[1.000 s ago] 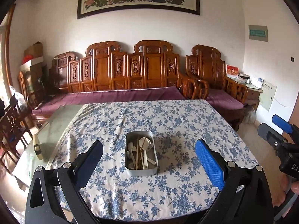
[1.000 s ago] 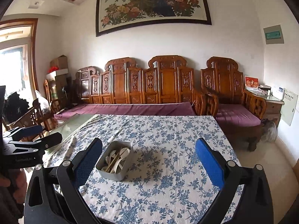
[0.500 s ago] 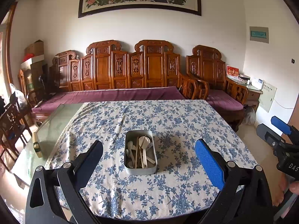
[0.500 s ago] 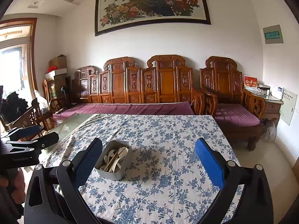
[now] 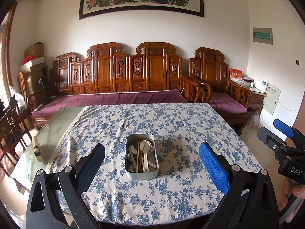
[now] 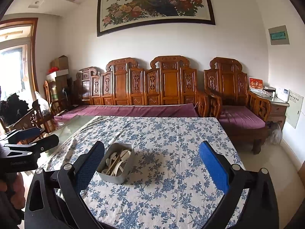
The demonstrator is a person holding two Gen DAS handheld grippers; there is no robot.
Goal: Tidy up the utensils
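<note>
A grey metal tin point(image 5: 141, 172) sits near the front of the table, holding several white spoons point(image 5: 145, 147) and wooden chopsticks point(image 5: 138, 157). It also shows in the right wrist view point(image 6: 116, 176), left of centre. My left gripper point(image 5: 151, 164) is open and empty, held back from the table's front edge with the tin between its fingers in view. My right gripper point(image 6: 151, 164) is open and empty, to the right of the tin. Each gripper shows at the edge of the other's view: the right gripper point(image 5: 282, 143) and the left gripper point(image 6: 28, 141).
The table point(image 5: 171, 122) wears a blue floral cloth; its left part is bare glass point(image 5: 55, 129) with a small wooden block point(image 5: 37, 148) on it. A carved wooden sofa point(image 5: 133, 76) stands behind, a chair point(image 5: 11, 126) at left.
Both grippers have drifted slightly; the tin sits a little lower and closer in both views. Both grippers stay open and empty.
</note>
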